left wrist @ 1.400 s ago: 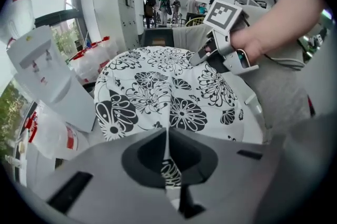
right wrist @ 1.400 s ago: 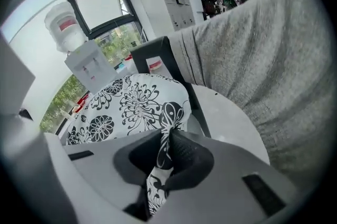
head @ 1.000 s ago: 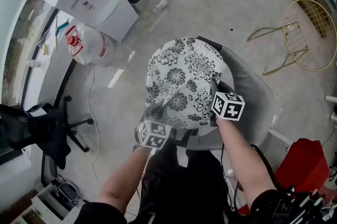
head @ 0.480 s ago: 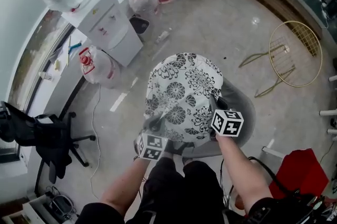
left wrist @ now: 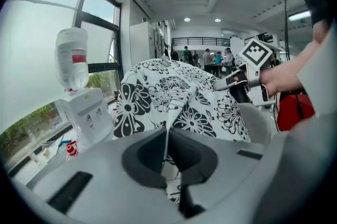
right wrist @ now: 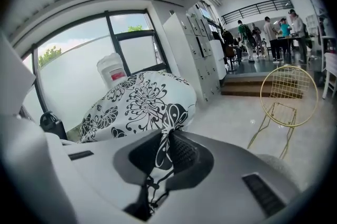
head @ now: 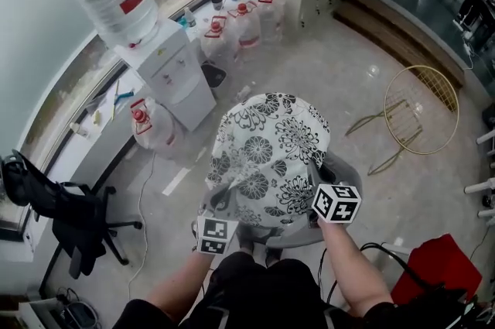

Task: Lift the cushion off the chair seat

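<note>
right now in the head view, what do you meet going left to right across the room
office chair → water dispenser → cushion → gold chair

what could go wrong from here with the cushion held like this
1. The left tongs and right tongs each pinch only a thin fold of cover at the near edge of the cushion. Its bulk hangs out ahead of them, so the fabric may slip free or tear.
2. If one side lets go, the cushion could swing and drop beside the chair, or tip toward the water cooler.
</note>
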Demonstrator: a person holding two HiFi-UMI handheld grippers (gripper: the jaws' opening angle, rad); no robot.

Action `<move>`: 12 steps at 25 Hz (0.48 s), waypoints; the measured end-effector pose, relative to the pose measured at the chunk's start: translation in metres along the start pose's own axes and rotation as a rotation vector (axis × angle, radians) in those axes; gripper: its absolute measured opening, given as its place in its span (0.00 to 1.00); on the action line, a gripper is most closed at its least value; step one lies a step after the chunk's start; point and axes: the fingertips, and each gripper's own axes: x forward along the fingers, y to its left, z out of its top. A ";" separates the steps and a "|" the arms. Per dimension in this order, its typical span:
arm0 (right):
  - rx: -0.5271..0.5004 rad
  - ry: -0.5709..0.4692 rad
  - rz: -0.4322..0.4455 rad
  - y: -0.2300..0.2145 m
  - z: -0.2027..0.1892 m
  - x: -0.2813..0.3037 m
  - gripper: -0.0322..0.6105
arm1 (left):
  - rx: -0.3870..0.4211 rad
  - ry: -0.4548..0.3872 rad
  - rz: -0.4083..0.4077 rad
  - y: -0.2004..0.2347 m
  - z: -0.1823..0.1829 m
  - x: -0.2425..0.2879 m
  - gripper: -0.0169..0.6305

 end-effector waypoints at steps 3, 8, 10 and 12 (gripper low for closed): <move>-0.002 -0.025 0.009 0.017 0.034 -0.015 0.11 | -0.013 -0.058 0.011 0.014 0.037 -0.018 0.04; -0.028 -0.093 0.032 0.042 0.080 -0.038 0.11 | -0.033 -0.157 0.021 0.031 0.086 -0.046 0.04; -0.062 -0.130 0.040 0.047 0.084 -0.046 0.11 | -0.023 -0.195 0.032 0.031 0.092 -0.052 0.04; -0.098 -0.162 0.044 0.052 0.088 -0.054 0.11 | -0.030 -0.233 0.047 0.031 0.099 -0.060 0.04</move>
